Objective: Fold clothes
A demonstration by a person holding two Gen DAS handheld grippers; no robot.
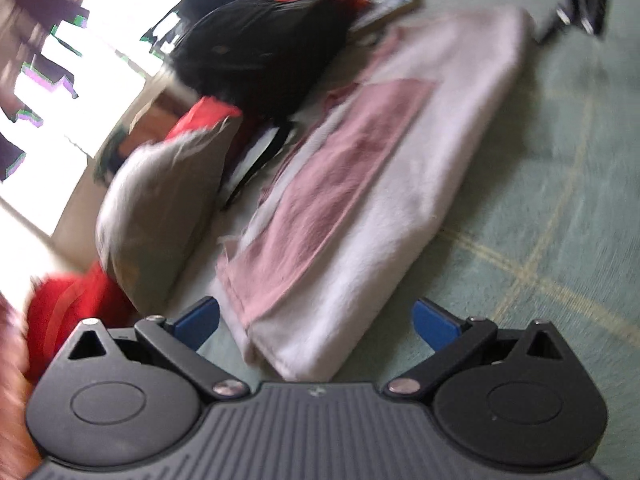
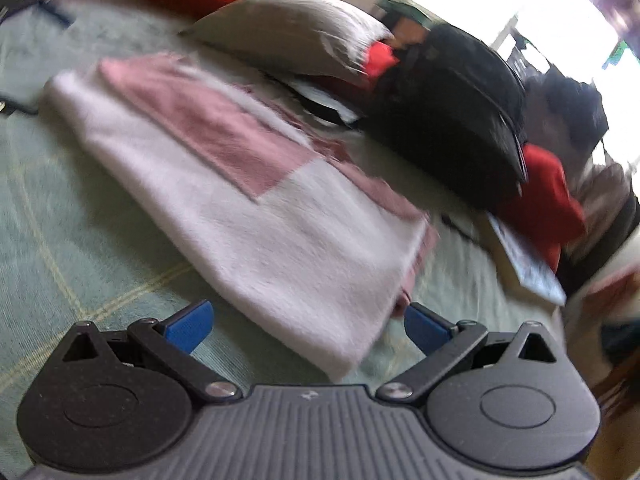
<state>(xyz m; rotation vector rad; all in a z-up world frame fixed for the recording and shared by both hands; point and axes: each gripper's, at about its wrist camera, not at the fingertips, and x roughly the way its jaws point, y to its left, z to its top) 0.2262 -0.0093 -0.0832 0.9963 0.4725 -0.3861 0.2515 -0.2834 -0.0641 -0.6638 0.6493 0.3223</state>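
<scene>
A pink and white fuzzy garment [image 1: 360,184] lies folded into a long strip on the green bedspread [image 1: 560,200]. It also shows in the right wrist view [image 2: 256,208]. My left gripper [image 1: 316,324] is open and empty, just above the strip's near end. My right gripper [image 2: 308,324] is open and empty, over the strip's other end, with the cloth edge between its blue fingertips [image 2: 188,326]. The other gripper shows far off in the left wrist view [image 1: 580,4]. Both views are motion-blurred.
A grey pillow [image 1: 160,208] and a black bag [image 1: 260,48] lie beside the garment. Red cloth [image 1: 68,320] sits by the pillow. In the right wrist view the pillow [image 2: 288,32], black bag [image 2: 448,112], red cloth [image 2: 544,200] and a flat booklet [image 2: 528,268] line the bed's far side.
</scene>
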